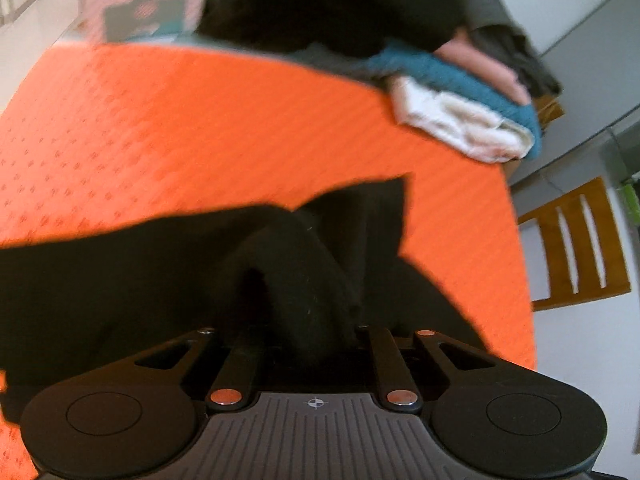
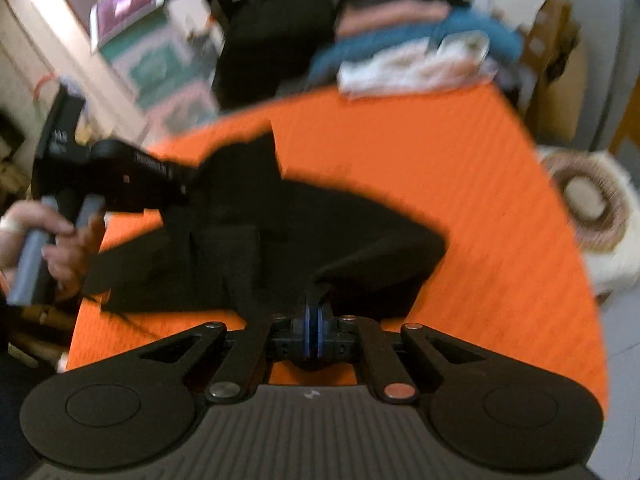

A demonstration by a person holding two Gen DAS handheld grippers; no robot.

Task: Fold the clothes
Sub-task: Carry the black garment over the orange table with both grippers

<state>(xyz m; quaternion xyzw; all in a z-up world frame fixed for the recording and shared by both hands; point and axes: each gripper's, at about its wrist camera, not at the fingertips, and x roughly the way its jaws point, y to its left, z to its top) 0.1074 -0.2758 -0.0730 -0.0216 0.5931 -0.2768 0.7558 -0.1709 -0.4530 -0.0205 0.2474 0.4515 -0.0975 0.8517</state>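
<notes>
A black garment (image 2: 304, 232) is spread on the orange table (image 2: 480, 208) and is pinched at its near edge by the right gripper (image 2: 314, 320). Its far side is gripped by the left gripper (image 2: 180, 184), which is held by a hand (image 2: 60, 240). Folded clothes (image 2: 408, 52) are stacked beyond.

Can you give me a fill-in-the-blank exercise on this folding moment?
1. The black garment lies on a table covered in ____ cloth.
2. The right gripper is ____ on the garment's edge.
3. In the stack of folded clothes, the teal piece lies on top of the ____ one.
4. Beyond the table's right edge stands a wooden ____.

Missing words: orange; shut; white; chair
</notes>
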